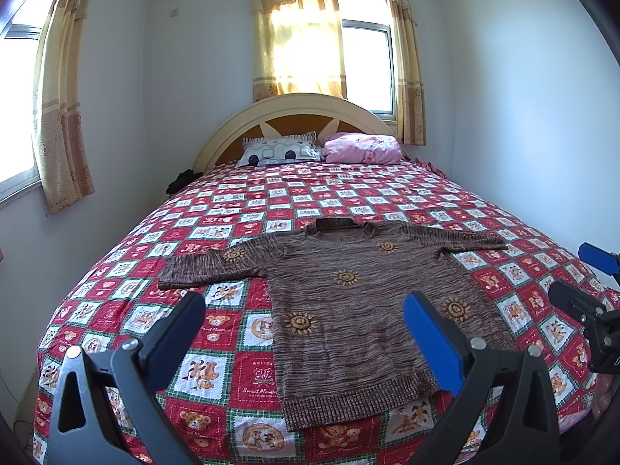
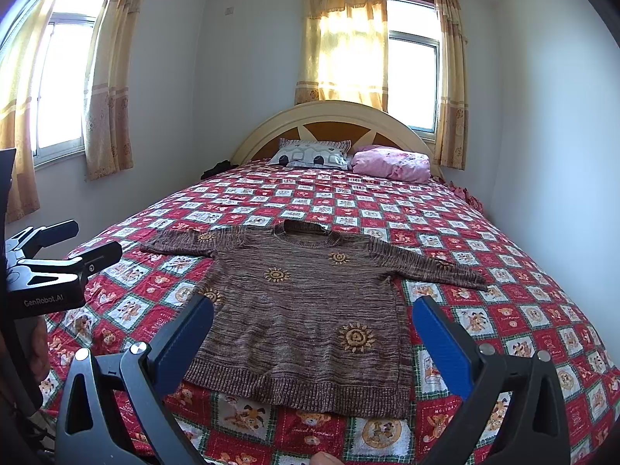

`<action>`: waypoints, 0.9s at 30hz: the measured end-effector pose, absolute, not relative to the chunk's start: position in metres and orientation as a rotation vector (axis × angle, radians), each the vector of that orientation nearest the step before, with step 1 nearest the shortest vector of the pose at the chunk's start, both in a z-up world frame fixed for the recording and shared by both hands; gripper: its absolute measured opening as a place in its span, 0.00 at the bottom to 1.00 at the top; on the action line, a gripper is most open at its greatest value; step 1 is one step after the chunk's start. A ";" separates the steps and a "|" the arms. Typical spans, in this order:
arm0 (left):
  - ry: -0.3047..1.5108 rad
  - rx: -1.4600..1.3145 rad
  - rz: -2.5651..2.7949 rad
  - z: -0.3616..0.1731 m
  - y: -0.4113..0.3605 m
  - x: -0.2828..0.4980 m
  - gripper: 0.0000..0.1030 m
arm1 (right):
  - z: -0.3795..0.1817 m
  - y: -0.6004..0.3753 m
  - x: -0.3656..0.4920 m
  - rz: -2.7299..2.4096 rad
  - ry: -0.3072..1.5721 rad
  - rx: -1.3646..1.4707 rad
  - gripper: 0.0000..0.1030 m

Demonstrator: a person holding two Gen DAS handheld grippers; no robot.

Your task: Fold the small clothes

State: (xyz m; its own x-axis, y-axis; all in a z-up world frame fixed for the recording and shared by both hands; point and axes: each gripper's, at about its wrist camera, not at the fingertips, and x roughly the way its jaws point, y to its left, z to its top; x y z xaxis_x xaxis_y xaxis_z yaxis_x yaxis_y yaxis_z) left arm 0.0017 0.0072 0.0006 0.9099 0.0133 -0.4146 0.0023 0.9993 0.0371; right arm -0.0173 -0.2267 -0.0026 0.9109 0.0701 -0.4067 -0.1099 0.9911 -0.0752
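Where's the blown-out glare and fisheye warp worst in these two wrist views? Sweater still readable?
Left wrist view: backlit curtain clips to white-yellow, left window overexposed, walls bow at the edges. Right wrist view: same curtain glare, both windows blown. Sweater stays sharp and evenly lit in both.

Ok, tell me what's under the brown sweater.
The brown sweater lies flat, sleeves spread, directly on the red checked bedspread. Teddy-bear squares show all around its edges. Anything beneath the knit itself is covered and cannot be seen.
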 end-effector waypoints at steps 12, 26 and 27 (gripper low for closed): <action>0.424 0.027 0.012 0.001 0.008 0.000 1.00 | -0.004 -0.229 -0.016 0.091 0.420 -0.093 0.99; 0.439 0.025 0.009 -0.002 0.010 0.004 1.00 | -0.013 -0.235 -0.008 0.069 0.447 -0.089 0.99; 0.441 0.024 0.008 -0.003 0.010 0.005 1.00 | -0.014 -0.235 -0.007 0.069 0.449 -0.089 0.99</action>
